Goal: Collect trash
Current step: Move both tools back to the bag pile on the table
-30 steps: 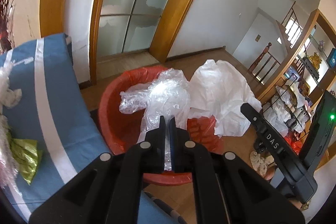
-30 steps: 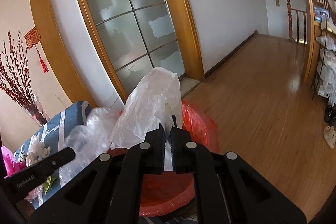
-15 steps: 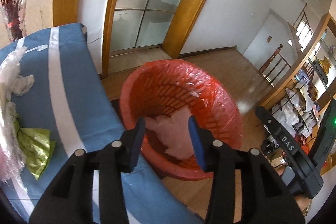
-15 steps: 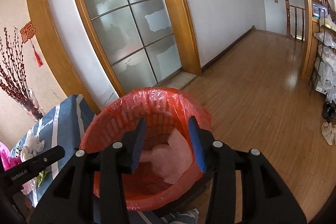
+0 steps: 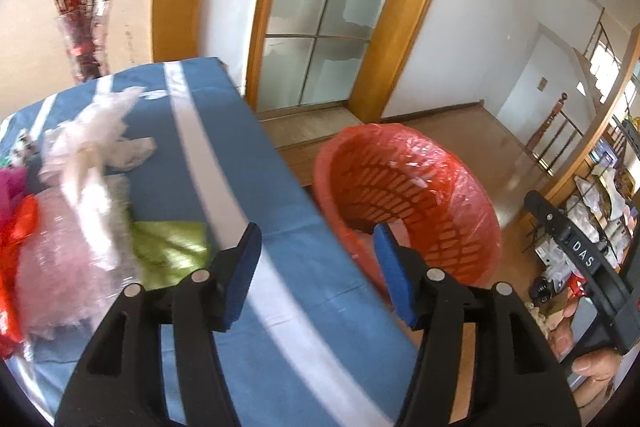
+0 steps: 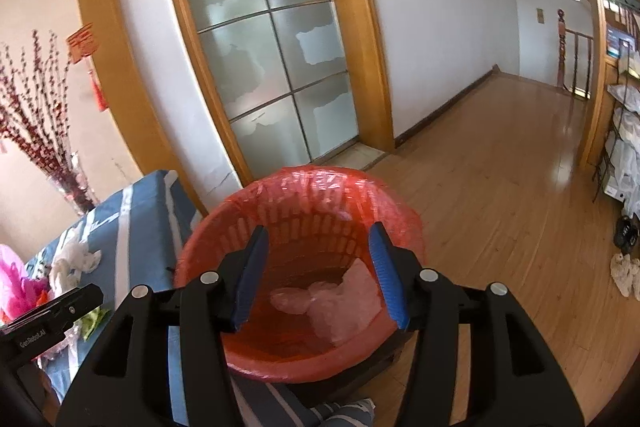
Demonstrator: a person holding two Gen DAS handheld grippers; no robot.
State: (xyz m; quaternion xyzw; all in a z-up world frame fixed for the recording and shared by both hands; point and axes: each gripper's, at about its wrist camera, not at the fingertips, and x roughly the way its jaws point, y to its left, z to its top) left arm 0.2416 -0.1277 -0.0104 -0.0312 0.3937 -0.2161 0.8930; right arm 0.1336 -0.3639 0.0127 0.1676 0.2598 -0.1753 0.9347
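Two plastic bags (image 6: 336,301) are lying crumpled at the bottom of the red bin (image 6: 304,187). My right gripper (image 6: 316,267) is hovering over the bin — jaws spread wide, holding nothing. My left gripper (image 5: 316,275) is hanging over the edge of the blue cloth (image 5: 240,167) — jaws likewise spread, empty. More trash (image 5: 80,195) is sitting on the cloth, left of it.

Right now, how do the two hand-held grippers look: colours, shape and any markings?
Both the left gripper and the right gripper are matte black plastic with angular, cut-out arms, silver round pins and two flat blue finger pads. Seen from the left wrist camera, the right gripper's side bears white letters "DAS"; from the right wrist camera, the left one's side reads "GenRobot.AI".
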